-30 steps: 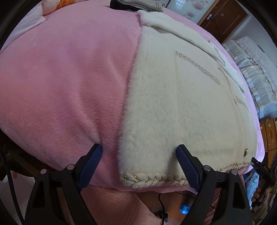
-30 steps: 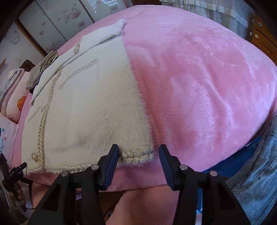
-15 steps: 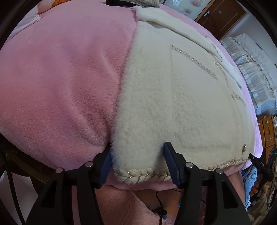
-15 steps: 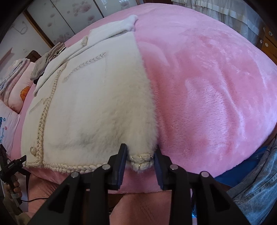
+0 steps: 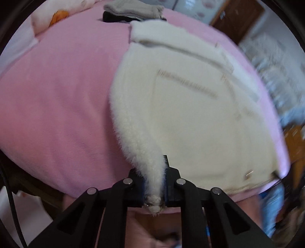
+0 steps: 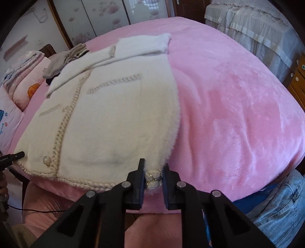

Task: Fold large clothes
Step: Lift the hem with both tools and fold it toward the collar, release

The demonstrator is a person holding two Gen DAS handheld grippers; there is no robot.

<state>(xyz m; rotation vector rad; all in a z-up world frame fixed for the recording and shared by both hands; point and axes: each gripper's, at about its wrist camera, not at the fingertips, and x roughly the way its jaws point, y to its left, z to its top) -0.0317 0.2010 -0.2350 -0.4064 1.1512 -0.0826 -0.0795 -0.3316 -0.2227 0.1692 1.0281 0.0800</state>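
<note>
The fluffy cream-white jacket with braided trim (image 6: 114, 114) is lying spread on the pink plush bed (image 6: 238, 105). The left tool (image 5: 154, 188) is pinching its near hem corner tight; the right tool (image 6: 153, 180) is closing on the other corner. No writing is legible.

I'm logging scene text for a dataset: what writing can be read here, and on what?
Nothing reads clearly.
Pillow: cursive letters, cut off at the picture's edge, unreadable.
Black bar at the left edge: white label, too small.
Door: a sign, blurred.
</note>
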